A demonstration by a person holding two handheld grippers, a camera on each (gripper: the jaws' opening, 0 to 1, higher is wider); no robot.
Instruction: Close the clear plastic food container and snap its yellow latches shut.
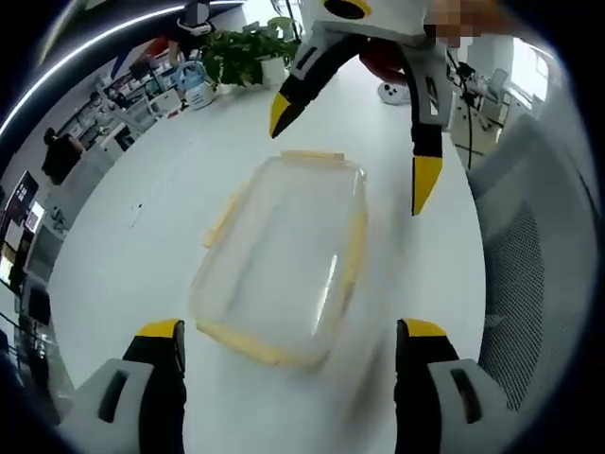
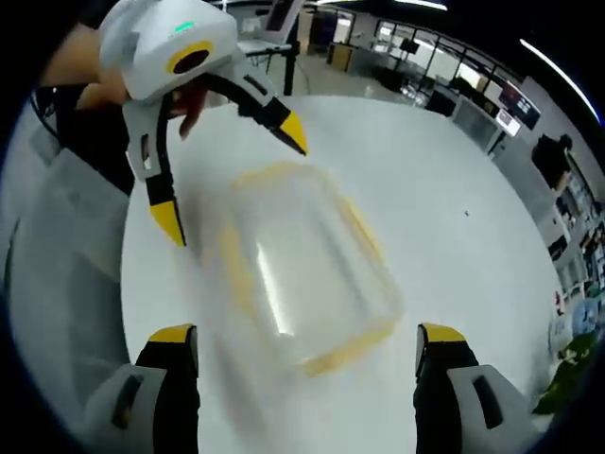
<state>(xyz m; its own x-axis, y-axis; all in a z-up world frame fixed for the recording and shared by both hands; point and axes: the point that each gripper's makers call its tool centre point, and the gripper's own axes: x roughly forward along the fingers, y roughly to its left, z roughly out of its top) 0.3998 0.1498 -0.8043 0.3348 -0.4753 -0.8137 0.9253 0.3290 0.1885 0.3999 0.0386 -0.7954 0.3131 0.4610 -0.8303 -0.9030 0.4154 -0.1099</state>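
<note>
We see the clear plastic food container (image 1: 284, 260) lying flat on the white table (image 1: 123, 255), between our two grippers, its lid on top and its yellow latches (image 1: 248, 344) showing along the edges. Its outline is blurred in both views, so we cannot tell whether any latch is snapped down.

In the left gripper view, our left gripper (image 1: 288, 340) has its yellow-tipped jaws spread wide, one on each side of the near end of the container, holding nothing. The right gripper (image 1: 350, 156) comes in from the top, its two jaws also wide apart and poised over the far end of the container; whether its tips touch the lid we cannot tell. This view alone gives us a potted green plant (image 1: 248, 52) at the far edge of the table, a white game controller (image 1: 393, 93) near it, and a grey mesh chair back (image 1: 529, 274) just beside the table.

In the right gripper view, the right gripper (image 2: 307, 345) shows its jaws standing well apart with the container (image 2: 302, 270) lying beyond them, nothing gripped. The left gripper (image 2: 236, 180) comes in from the upper left, held by a hand (image 2: 90, 71), jaws parted above the container's far end. This view adds a long row of office desks and screens (image 2: 444, 71) beyond the table.
</note>
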